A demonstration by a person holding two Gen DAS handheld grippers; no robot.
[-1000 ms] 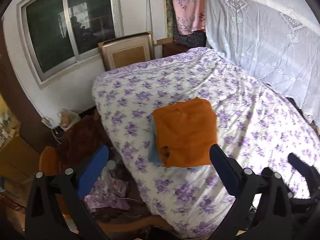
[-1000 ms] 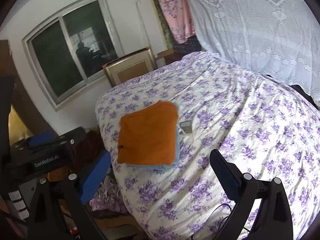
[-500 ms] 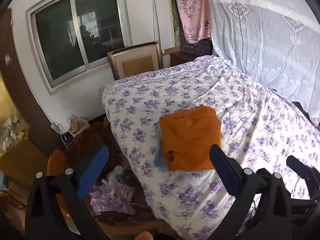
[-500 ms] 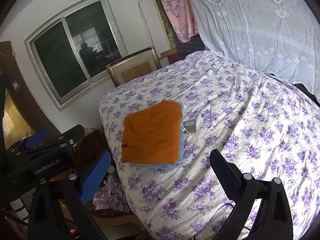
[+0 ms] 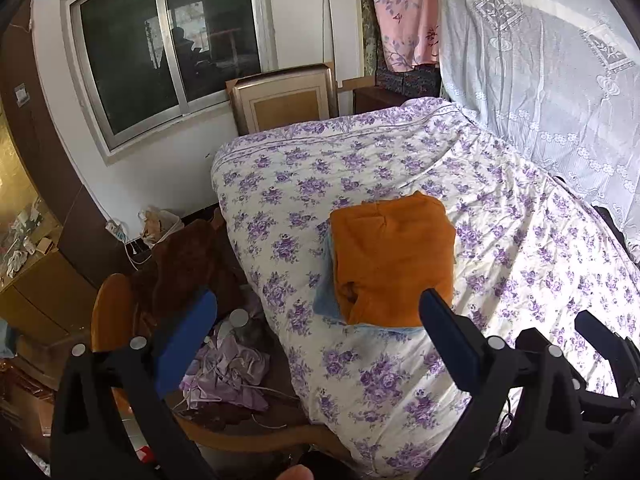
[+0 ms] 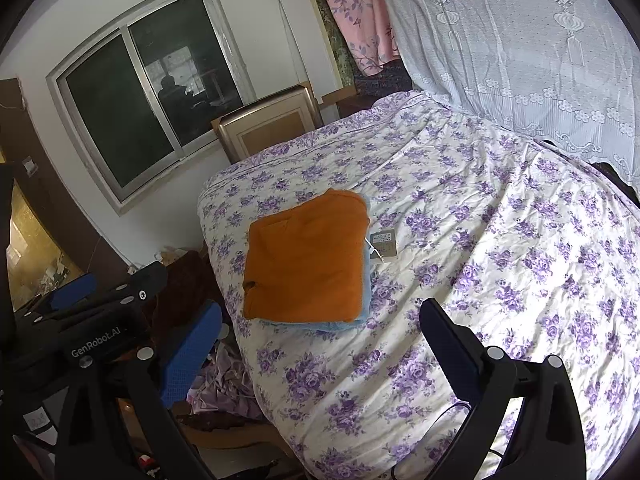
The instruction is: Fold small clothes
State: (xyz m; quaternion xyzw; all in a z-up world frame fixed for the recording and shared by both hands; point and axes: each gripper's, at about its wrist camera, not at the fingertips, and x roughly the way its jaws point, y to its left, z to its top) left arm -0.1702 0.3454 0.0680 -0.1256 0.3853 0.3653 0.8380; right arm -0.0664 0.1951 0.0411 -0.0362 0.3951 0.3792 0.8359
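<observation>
A folded orange garment [image 5: 394, 258] lies on top of a folded light blue one [image 5: 325, 300] near the corner of the bed with the purple-flowered cover [image 5: 520, 264]. The pile also shows in the right wrist view, orange garment [image 6: 306, 258] on the blue one [image 6: 366, 276]. My left gripper [image 5: 316, 320] is open and empty, held back from the pile above the bed's edge. My right gripper [image 6: 320, 328] is open and empty, also short of the pile. The left gripper's body shows at the left of the right wrist view [image 6: 100, 308].
A small grey tag with a string [image 6: 382, 244] lies on the bed beside the pile. Crumpled lilac cloth [image 5: 232, 372] and brown cloth [image 5: 188, 264] lie on the floor by the bed. A framed panel [image 5: 284, 98] leans under the window. A lace curtain [image 5: 540, 72] hangs at right.
Both grippers have drawn back and up from the bed, so the pile looks smaller and farther. The pile has not moved. Both grippers stay open.
</observation>
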